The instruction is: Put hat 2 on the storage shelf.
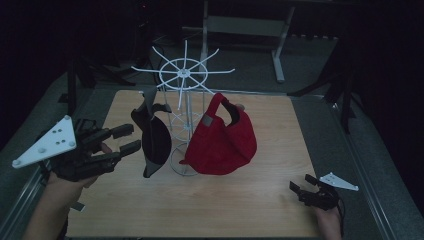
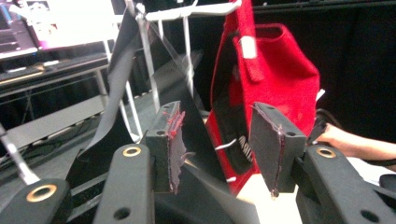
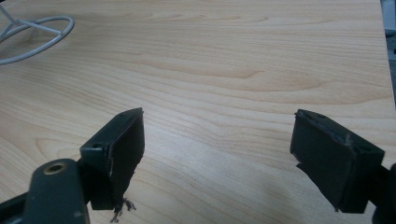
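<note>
I look down on a wooden table (image 1: 210, 200) in a dark room. At about nine o'clock I see my left gripper (image 1: 131, 138), held up in the air by a hand (image 1: 75, 175). Its two black jaws are apart and hold nothing. They point at a black cap (image 1: 152, 140) that hangs just beside them. In the left gripper view the black cap (image 2: 187, 121) hangs right past the jaws, and I cannot tell if it touches them.

In the middle of the table stands a white wire rack (image 1: 184, 75) with thin arms that stick out like a star. The black cap hangs on its nine o'clock side. A red cap (image 1: 225, 140) hangs on its three o'clock side, down near the rack's round foot.

At about five o'clock my right gripper (image 1: 299, 184) sits low by the table's near edge. In the right gripper view its jaws are wide apart over bare wood, with nothing between them.
</note>
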{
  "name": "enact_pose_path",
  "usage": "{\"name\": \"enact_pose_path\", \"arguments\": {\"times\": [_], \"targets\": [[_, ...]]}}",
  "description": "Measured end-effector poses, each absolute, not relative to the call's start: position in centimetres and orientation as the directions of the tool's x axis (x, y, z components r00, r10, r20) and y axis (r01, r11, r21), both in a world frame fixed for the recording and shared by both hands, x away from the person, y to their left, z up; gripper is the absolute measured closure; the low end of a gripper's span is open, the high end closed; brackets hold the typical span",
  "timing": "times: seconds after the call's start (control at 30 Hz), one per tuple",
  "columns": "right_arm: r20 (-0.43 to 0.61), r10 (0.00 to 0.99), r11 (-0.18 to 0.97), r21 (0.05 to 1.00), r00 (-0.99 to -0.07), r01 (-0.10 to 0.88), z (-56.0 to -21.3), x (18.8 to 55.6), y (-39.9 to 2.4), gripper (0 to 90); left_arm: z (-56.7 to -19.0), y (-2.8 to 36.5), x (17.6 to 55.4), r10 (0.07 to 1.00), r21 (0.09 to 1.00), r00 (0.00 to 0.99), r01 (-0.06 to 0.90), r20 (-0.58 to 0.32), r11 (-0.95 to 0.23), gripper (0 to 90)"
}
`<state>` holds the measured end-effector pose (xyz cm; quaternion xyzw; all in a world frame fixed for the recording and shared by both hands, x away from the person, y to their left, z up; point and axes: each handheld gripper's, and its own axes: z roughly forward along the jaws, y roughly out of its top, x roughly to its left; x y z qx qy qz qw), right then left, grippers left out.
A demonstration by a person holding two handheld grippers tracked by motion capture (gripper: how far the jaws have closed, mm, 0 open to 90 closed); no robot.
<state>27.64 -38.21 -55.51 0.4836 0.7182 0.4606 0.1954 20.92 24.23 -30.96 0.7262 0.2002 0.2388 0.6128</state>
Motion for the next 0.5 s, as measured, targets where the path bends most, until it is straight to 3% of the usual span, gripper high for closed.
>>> {"name": "enact_pose_path", "arguments": {"times": [0.5], "targets": [[0.166,0.875,0.108,0.849,-0.455,0.517,-55.5,27.6,-38.2,17.7,-37.4,26.2,21.3,0.604,0.979,0.796,0.092,0.037,-0.181,55.2]]}}
